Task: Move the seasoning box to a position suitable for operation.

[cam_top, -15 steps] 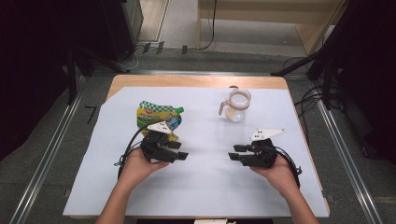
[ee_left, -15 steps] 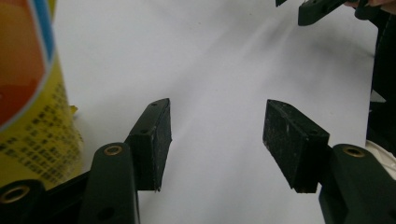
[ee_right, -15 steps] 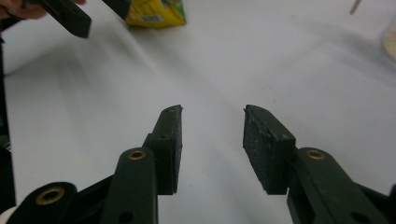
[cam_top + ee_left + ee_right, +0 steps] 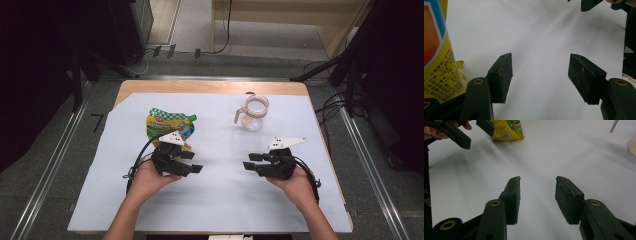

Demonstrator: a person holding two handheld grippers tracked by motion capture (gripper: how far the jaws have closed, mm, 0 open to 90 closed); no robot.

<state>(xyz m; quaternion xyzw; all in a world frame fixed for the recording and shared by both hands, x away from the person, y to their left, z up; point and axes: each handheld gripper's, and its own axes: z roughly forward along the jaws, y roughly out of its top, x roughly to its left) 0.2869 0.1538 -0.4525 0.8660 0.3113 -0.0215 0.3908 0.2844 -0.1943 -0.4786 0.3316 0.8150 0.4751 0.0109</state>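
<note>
A yellow and green pouch (image 4: 167,124) lies on the white sheet at the left, just beyond my left gripper (image 4: 194,161). That gripper lies in the person's left hand, jaws open and pointing right, nothing between them. In the left gripper view the jaws (image 4: 540,60) frame bare sheet, with the pouch (image 4: 436,50) close on the left. My right gripper (image 4: 247,161) faces it from the right hand, also open and holding nothing (image 4: 537,180). A glass jug (image 4: 252,112) with a pale handle stands behind the right gripper. The right gripper view shows the pouch (image 4: 507,130) far off.
The white sheet (image 4: 215,200) covers most of the wooden table (image 4: 200,87). The two grippers point at each other across a gap in the middle. Dark equipment and cables stand on the floor around the table.
</note>
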